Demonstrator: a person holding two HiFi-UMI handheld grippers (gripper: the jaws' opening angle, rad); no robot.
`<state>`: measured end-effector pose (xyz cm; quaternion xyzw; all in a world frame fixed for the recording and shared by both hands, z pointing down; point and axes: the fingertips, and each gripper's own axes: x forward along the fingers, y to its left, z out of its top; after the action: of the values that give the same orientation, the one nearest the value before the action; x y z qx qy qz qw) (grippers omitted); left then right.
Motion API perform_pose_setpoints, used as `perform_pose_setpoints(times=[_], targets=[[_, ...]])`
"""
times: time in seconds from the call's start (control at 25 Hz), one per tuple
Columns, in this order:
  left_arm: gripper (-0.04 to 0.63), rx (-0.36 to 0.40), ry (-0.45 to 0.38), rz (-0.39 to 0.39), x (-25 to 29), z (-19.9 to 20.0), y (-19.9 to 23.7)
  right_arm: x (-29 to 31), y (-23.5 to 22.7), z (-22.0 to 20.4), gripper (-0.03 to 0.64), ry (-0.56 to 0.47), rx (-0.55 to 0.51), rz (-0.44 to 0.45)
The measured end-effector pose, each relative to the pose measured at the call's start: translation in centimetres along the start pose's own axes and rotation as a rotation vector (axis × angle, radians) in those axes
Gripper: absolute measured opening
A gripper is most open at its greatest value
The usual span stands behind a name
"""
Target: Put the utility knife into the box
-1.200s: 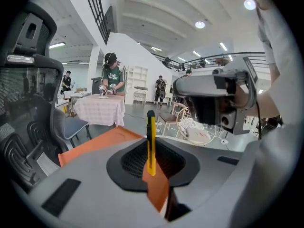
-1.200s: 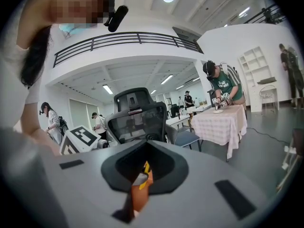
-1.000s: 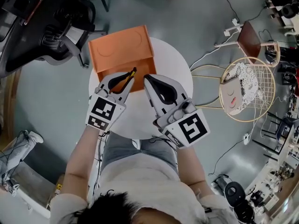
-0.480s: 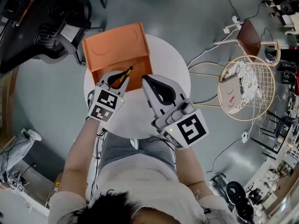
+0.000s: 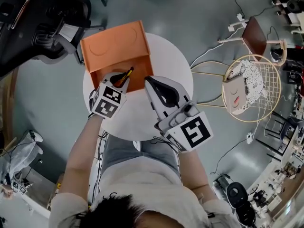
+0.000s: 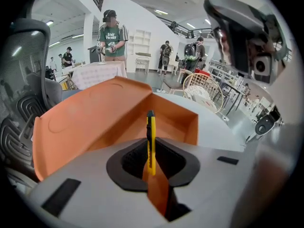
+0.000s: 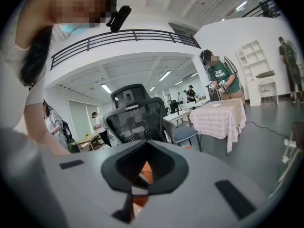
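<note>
As seen from the head view, the orange box stands open on the round white tabletop, with its lid reaching the far-left edge. The left tool holds the utility knife at the box's near rim, angled over the cavity. The right tool sits just beside the box's near right corner, with bare tabletop to its right.

The left gripper view adds detail: the jaws are clenched on the knife's yellow body, which stands upright, its dark tip over the box interior. The raised lid at left and a wall at right bound the cavity.

Only the right gripper view shows that tool's jaws pressed together, holding nothing. A sliver of orange shows through the opening.
</note>
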<state>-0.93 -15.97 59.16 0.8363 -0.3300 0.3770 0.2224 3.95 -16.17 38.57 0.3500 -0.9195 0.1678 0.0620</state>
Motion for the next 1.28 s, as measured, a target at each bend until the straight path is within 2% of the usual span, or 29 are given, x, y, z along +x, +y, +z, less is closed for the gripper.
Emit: perform_pose_setpoints(times=[0.52, 0.84, 1.28], targets=[[0.049, -0.011, 0.064, 0.005, 2.4, -0.8, 0.5, 0.1, -1.0, -0.5, 0.008, 0.011, 0.010, -0.001], [0.048, -0.081, 0.100, 0.004, 3.0, -1.2, 0.7, 0.2, -1.2, -0.7, 0.008, 0.017, 0.017, 0.007], [0.049, -0.053, 0.103, 0.016, 3.0, -1.0, 0.2, 0.1, -1.0, -0.8, 0.008, 0.029, 0.010, 0.026]])
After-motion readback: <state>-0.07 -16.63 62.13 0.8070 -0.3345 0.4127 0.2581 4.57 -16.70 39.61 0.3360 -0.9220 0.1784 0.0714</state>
